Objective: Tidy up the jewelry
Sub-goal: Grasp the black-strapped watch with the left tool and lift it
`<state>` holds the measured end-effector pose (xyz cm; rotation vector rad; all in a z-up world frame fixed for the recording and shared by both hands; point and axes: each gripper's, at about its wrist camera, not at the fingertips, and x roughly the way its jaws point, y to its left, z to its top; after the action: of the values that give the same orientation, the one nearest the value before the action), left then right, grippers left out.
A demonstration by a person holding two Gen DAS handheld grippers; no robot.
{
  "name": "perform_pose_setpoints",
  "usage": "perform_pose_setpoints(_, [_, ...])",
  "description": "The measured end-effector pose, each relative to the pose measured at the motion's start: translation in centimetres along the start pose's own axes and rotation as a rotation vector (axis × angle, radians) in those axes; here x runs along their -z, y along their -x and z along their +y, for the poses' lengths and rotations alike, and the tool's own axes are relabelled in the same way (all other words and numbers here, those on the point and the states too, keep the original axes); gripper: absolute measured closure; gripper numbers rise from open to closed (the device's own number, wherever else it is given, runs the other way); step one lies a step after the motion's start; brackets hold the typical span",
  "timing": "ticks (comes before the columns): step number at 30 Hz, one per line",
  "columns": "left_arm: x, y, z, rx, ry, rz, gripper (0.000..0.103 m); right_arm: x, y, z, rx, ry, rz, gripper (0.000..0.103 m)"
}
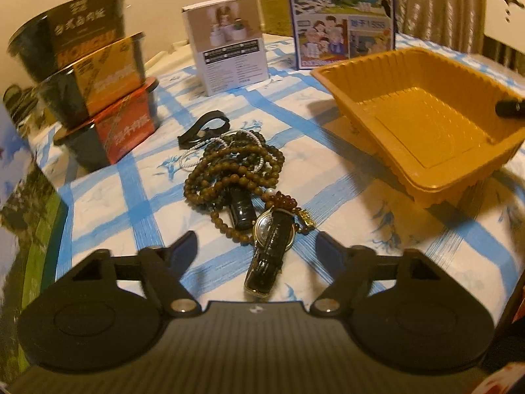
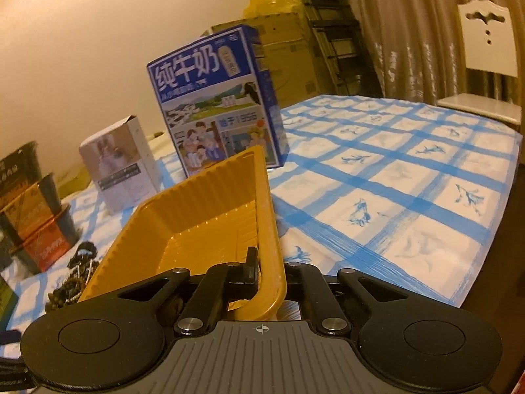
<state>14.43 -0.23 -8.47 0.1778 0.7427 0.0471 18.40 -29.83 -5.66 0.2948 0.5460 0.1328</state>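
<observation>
While the yellow tray (image 1: 426, 121) holds no jewelry yet, the task looks barely begun: every piece lies in one tangled heap left of the tray on the blue-checked tablecloth (image 2: 393, 177). That heap is a watch (image 1: 267, 249) with a dark strap, brown bead strands (image 1: 229, 170), a thin pearl chain (image 1: 197, 154) and a black clip (image 1: 203, 128) just beyond them. The right gripper (image 2: 267, 272) has its jaws pressed together on the tray's near wall, tilting the tray up off the cloth. The left gripper (image 1: 256, 246) hangs over the heap, jaws spread with the watch between them but not visibly pinched. Left of the tray, stacked noodle bowls (image 1: 92, 92) stand beside the heap; a white carton (image 1: 229, 46) and a blue milk box (image 1: 341, 16) stand behind. None blocks the short path to the tray; the tangled strands are the likelier snag.
</observation>
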Motion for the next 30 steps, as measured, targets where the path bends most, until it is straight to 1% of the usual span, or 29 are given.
perform_pose_setpoints(1, [-0.1,-0.2,0.0,-0.001,-0.011,0.005,0.039,-0.1,-0.1,0.0,-0.005,0.001,0.009,0.097])
perform_pose_setpoints(3, [-0.1,-0.4,-0.1,0.004,-0.026,0.014,0.057,-0.1,-0.4,0.2,-0.001,0.012,0.023,0.097])
perform_pose_setpoints(4, [0.0,-0.4,0.0,0.011,-0.031,0.020,0.061,-0.2,-0.5,0.4,0.000,0.018,0.028,0.097])
perform_pose_setpoints(6, [0.0,-0.3,-0.1,0.024,-0.033,0.024,0.075,-0.3,-0.4,0.5,0.000,0.022,0.033,0.097])
perform_pose_setpoints(8, [0.2,-0.1,-0.1,0.042,-0.035,0.028,0.083,-0.4,-0.4,0.6,0.002,0.031,0.034,0.097])
perform_pose_setpoints(14, [0.0,0.3,-0.2,0.050,-0.036,0.024,0.087,-0.5,-0.2,0.5,0.004,0.048,0.040,0.098])
perform_pose_setpoints(20, [-1.3,1.0,0.9,0.074,0.027,-0.006,0.088,-0.8,0.1,0.3,0.015,0.069,0.032,0.098])
perform_pose_setpoints(23, [-2.0,1.3,1.1,0.068,0.029,-0.022,0.088,-0.9,0.2,0.1,0.019,0.073,0.030,0.098])
perform_pose_setpoints(26, [-2.4,1.5,1.3,0.079,0.045,-0.022,0.088,-0.9,0.2,0.1,0.018,0.073,0.030,0.098])
perform_pose_setpoints(30, [-3.1,2.2,0.9,0.090,0.045,-0.049,0.088,-0.9,0.2,0.2,0.020,0.073,0.029,0.098])
